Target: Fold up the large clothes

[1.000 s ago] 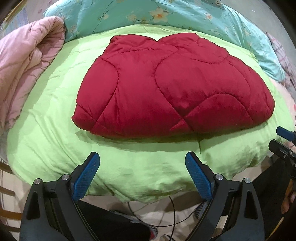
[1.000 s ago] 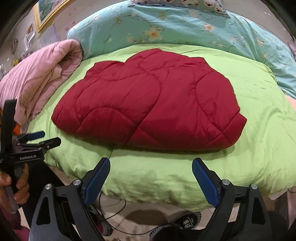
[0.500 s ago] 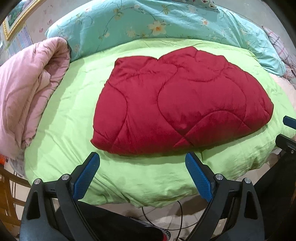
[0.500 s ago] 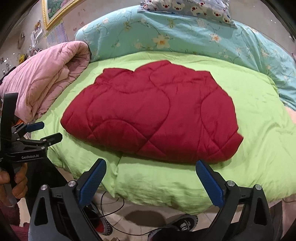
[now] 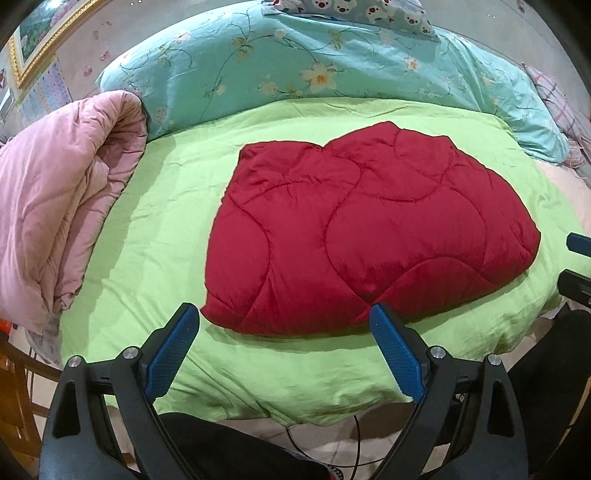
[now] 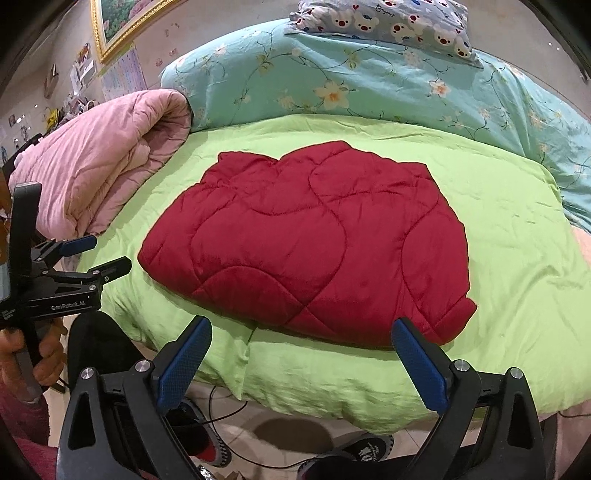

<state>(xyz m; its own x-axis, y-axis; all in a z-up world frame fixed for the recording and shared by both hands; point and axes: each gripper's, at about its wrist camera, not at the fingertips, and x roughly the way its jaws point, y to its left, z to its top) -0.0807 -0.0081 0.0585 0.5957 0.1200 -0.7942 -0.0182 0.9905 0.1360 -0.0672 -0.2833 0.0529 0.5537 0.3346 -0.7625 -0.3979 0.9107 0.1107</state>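
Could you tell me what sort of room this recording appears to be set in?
Most likely a home bedroom: a bed with a green sheet, a floral duvet and bear-print pillow, plus a framed picture on the wall.

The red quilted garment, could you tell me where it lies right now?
The red quilted garment lies folded flat in the middle of the green bedspread in both wrist views, with the pink quilt to its left and the floral blue bedding behind.

The red quilted garment (image 5: 369, 236) is padded cloth with a faint sheen and stitched curves. Beneath it the green bed cover (image 5: 155, 229) is matt, creased cotton-like cloth. Left of the garment, the pink quilt (image 5: 55, 206) looks soft and matt. The left tongs (image 5: 284, 347) have matt black plastic arms, textured blue pads and metal rivets.
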